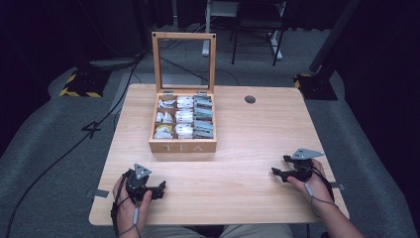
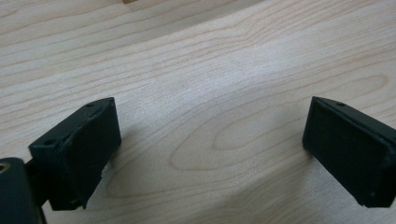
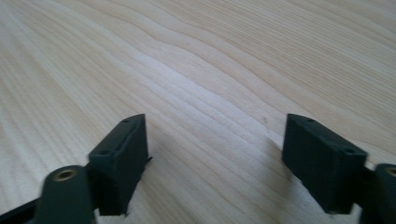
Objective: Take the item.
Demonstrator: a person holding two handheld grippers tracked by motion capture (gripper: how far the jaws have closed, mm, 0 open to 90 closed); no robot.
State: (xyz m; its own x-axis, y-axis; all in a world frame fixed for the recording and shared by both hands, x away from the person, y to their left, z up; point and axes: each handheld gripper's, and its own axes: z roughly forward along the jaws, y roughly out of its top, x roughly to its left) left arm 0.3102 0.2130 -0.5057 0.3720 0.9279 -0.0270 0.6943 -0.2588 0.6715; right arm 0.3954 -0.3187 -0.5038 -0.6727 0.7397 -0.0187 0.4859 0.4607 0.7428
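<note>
counter (image 1: 237,148): pale wood, wavy grain
tea box (image 1: 182,147): light brown wood, "TEA" lettered on its front
tea bags (image 1: 184,117): white, grey, a little yellow
my left gripper (image 1: 157,190): black
my right gripper (image 1: 278,165): black, grey plate on top
floor (image 1: 44,139): grey carpet

the surface (image 1: 247,148) is pale wood with a wavy grain, smooth and satin rather than shiny (a soft sheen shows up close in both gripper views). the tea box (image 1: 183,146) is warmer, honey-toned wood with a matt finish, and its raised lid (image 1: 183,62) is a wooden frame around a clear pane, glass or plastic, can't tell which. the sachets (image 1: 184,117) inside look like paper. the left hand-held gripper (image 1: 161,189) and right hand-held gripper (image 1: 279,166) are matt black plastic, slightly rough at the edges, with dull grey plates on top. the floor (image 1: 44,129) is grey carpet, fuzzy looking.
</note>
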